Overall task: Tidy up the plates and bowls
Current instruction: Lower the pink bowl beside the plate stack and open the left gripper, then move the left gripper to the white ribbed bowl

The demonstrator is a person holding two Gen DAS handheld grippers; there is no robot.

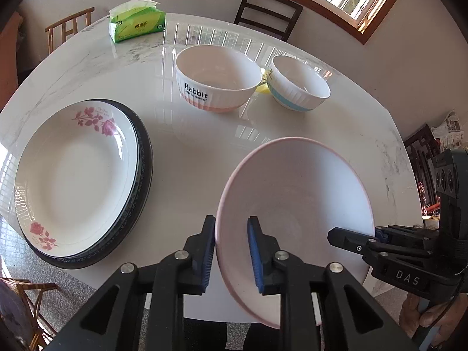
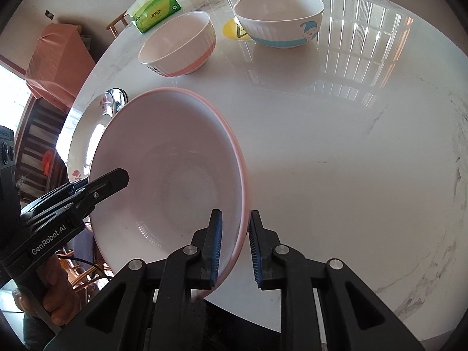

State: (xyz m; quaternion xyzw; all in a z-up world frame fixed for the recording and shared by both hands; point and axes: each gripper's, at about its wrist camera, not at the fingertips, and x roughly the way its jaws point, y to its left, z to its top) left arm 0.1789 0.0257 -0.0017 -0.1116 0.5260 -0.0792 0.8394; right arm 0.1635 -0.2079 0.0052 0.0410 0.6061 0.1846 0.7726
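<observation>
Two chairs (image 1: 267,14) behind glossy marble table (image 1: 204,152).

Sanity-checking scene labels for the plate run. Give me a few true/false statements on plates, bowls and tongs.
1. The rim of the pink-rimmed plate sits between the left tongs and also between the right tongs. True.
2. The flowered plate lies on a dark plate. True.
3. The two bowls are stacked. False: the pink-banded bowl and the blue-banded bowl stand side by side, apart.
4. The tissue pack is red. False: it is green.
</observation>
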